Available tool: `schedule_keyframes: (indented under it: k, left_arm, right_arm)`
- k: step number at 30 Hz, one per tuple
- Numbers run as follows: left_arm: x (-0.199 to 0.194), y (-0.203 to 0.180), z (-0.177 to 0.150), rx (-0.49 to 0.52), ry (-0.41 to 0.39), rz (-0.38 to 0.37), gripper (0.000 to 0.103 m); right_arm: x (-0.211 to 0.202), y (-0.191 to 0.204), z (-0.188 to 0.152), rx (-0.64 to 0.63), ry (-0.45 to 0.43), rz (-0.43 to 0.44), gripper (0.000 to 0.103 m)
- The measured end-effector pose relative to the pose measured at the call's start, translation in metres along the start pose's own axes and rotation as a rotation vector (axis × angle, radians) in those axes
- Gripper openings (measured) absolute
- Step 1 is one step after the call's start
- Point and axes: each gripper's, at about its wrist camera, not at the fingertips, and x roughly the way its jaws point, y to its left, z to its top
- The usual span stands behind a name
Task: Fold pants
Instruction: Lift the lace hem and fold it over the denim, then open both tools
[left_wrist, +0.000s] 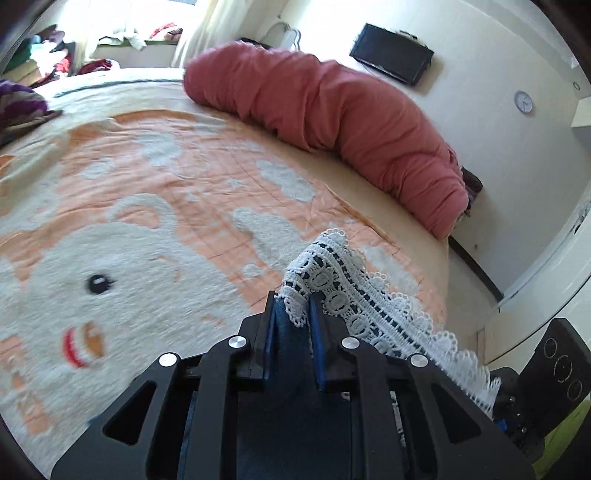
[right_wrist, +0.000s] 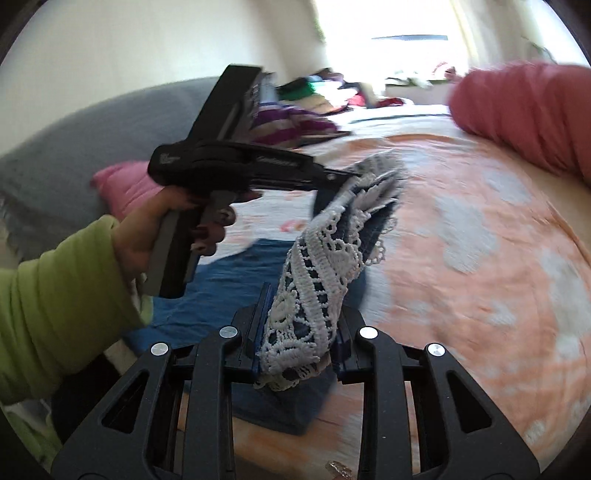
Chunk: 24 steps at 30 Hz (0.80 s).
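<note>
The pants are blue denim (right_wrist: 229, 280) with a white lace hem (left_wrist: 347, 291). My left gripper (left_wrist: 293, 310) is shut on the lace hem and holds it above the bed. In the right wrist view the left gripper (right_wrist: 351, 177) shows at upper centre, held by a hand in a green sleeve. My right gripper (right_wrist: 301, 325) is shut on another part of the lace hem (right_wrist: 314, 284). The hem stretches between the two grippers. The rest of the denim hangs down and lies on the bed below them.
The bed carries an orange and white rabbit-print blanket (left_wrist: 155, 206). A rolled red duvet (left_wrist: 332, 122) lies along its far side. A pink pillow (right_wrist: 122, 188) and striped clothes (right_wrist: 284, 125) lie by a grey headboard (right_wrist: 59, 147). A TV (left_wrist: 391, 62) hangs on the wall.
</note>
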Motion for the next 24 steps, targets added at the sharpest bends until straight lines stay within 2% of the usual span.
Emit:
schedule_keyframes:
  k: [4,6,8,11,13,16,18,20,22,24]
  left_arm:
    - [-0.029,0.03,-0.026,-0.099,-0.015,0.046,0.016]
    - [-0.036,0.049,-0.044,-0.185,-0.012,0.093,0.016]
    - [-0.047,0.064,-0.057,-0.255,-0.028,0.107,0.017]
    - [-0.079,0.088,-0.081,-0.369,-0.105,0.114,0.019]
    - [-0.103,0.103,-0.102,-0.462,-0.17,0.093,0.031]
    - [-0.126,0.117,-0.126,-0.545,-0.241,0.043,0.05]
    - [-0.132,0.126,-0.14,-0.581,-0.256,0.017,0.058]
    - [-0.128,0.133,-0.146,-0.606,-0.237,0.035,0.059]
    - [-0.12,0.139,-0.147,-0.623,-0.204,0.064,0.06]
    - [-0.115,0.142,-0.147,-0.636,-0.194,0.061,0.062]
  right_arm:
    - [0.035,0.031,0.003,-0.077,0.067,0.058,0.02]
    - [0.06,0.043,-0.004,-0.107,0.129,0.075,0.02]
    - [0.075,0.054,-0.014,-0.132,0.179,0.087,0.02]
    - [0.089,0.075,-0.028,-0.232,0.236,0.077,0.02]
    - [0.093,0.092,-0.033,-0.321,0.244,0.057,0.02]
    - [0.098,0.12,-0.041,-0.484,0.236,-0.001,0.021]
    - [0.103,0.133,-0.05,-0.572,0.239,-0.017,0.024]
    - [0.107,0.147,-0.062,-0.659,0.239,-0.028,0.032]
    - [0.107,0.153,-0.066,-0.691,0.23,-0.022,0.037]
    - [0.097,0.152,-0.064,-0.66,0.214,0.062,0.05]
